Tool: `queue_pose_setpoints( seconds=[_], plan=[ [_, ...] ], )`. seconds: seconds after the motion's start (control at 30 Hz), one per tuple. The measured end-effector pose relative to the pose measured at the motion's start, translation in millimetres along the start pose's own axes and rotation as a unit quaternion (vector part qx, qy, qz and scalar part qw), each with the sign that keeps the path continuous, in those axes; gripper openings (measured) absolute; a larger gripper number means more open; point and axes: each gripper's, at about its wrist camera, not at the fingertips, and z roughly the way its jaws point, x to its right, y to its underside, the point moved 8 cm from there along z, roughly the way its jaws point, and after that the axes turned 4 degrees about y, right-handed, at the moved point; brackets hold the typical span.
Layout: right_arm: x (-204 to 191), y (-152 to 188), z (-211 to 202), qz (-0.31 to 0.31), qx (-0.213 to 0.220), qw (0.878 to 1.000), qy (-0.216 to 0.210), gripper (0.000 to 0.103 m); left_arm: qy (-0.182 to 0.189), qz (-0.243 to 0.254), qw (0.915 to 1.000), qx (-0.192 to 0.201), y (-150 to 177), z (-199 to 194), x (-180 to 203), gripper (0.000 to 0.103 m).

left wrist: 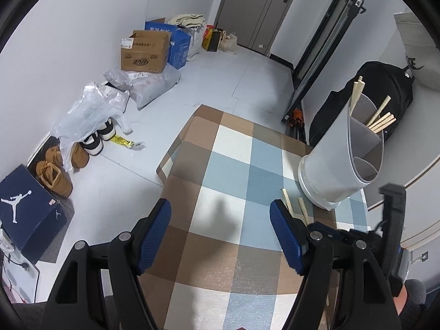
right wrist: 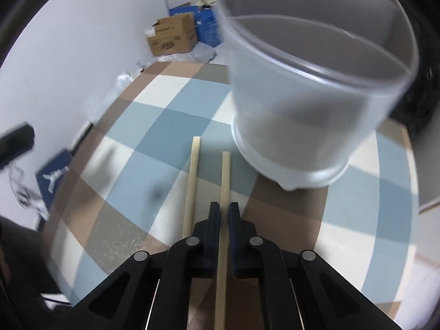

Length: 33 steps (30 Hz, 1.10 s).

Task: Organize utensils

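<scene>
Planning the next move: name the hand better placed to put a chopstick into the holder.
Right. The right gripper is shut on a chopstick beside the holder; the left gripper is open and holds nothing.

Both the left gripper [left wrist: 220, 225] and right gripper [right wrist: 224, 214] have black linkage arms, silver pivot screws, and ribbed blue pads [left wrist: 154, 233].

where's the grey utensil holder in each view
Left wrist: the grey utensil holder stands at right on the checked tablecloth, wooden sticks inside.
Right wrist: the holder fills the upper right, blurred, beyond the right claw.
Shared landmark: the two chopsticks lying before its base.
</scene>
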Motion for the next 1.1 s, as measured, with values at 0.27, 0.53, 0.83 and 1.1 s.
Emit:
queue_pose_setpoints(
  seconds=[0.27,0.53,0.83,1.1],
  plan=[
    [32,39,-24,0.126,-0.018,0.991,-0.034,0.005,0.007,0.015,0.9997,-0.017,7,5,10,0.070],
    [20,28,-28,0.109,-0.024,0.994,-0.017,0.008,0.005,0.036,0.9990,-0.026,13,7,18,0.070],
    [24,4,-10,0.093,-0.026,0.995,-0.003,0.013,-0.008,0.025,0.9990,-0.037,14,15,12,0.070],
    [41,-2,-41,0.123,0.032,0.991,-0.035,0.000,0.001,0.053,0.9966,-0.064,16,31,33,0.070]
  ],
)
